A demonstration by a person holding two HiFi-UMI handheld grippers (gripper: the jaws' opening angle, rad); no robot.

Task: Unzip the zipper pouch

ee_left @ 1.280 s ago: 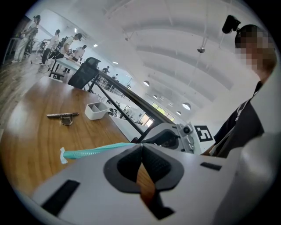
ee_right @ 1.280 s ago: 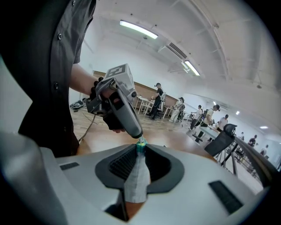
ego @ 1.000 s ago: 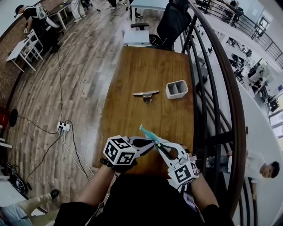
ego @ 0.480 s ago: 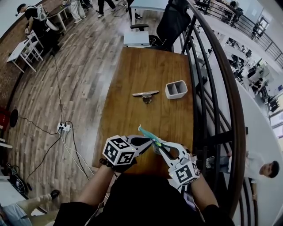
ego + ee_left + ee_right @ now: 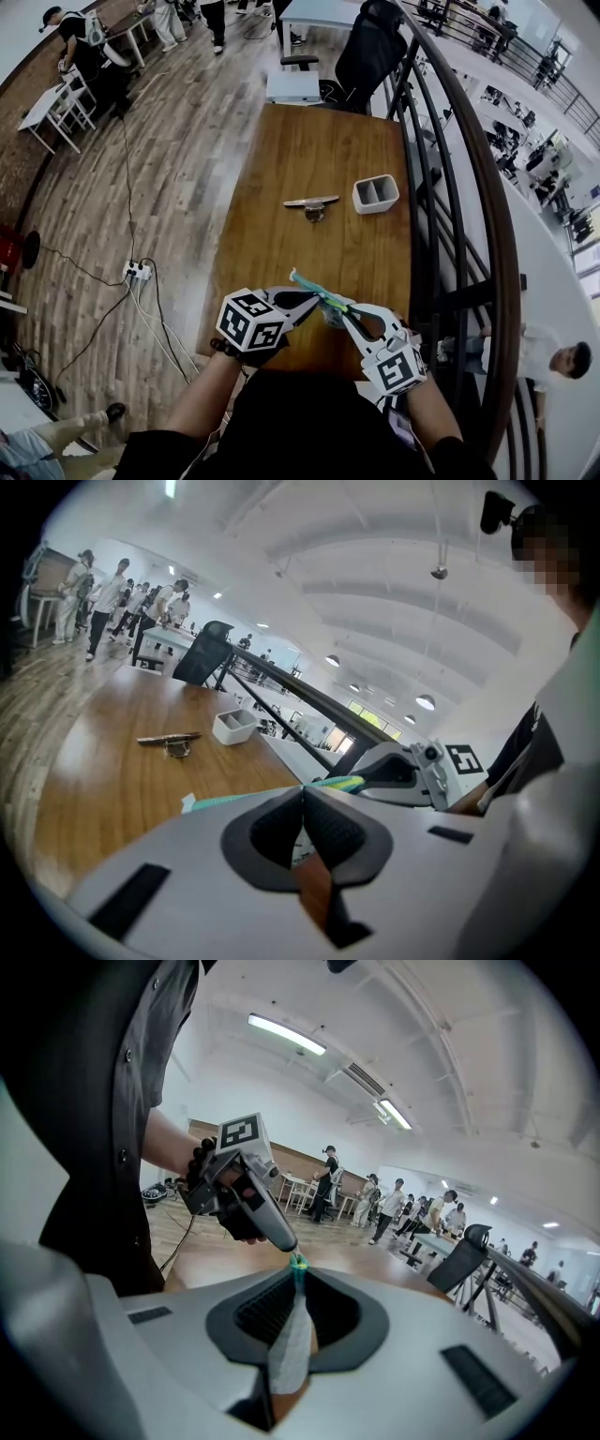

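While aloft, pouch (image 5: 289, 1340) in right gripper (image 5: 298, 1274)

The left tongs (image 5: 302, 791) are closed, pads meeting on the teal-edged zipper pouch (image 5: 220, 800). Its teal strip runs left of the pads and right to the tip of the right tongs (image 5: 366, 780). Beyond, on the brown wooden table (image 5: 84, 761), stands a white two-compartment plastic box (image 5: 234, 727). A flat metal clip (image 5: 169, 740) lies apart to its left.

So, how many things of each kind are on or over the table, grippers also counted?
grippers: 2 (left gripper, right gripper)
pouch: 1
white holder: 1
metal piece: 1
total: 5
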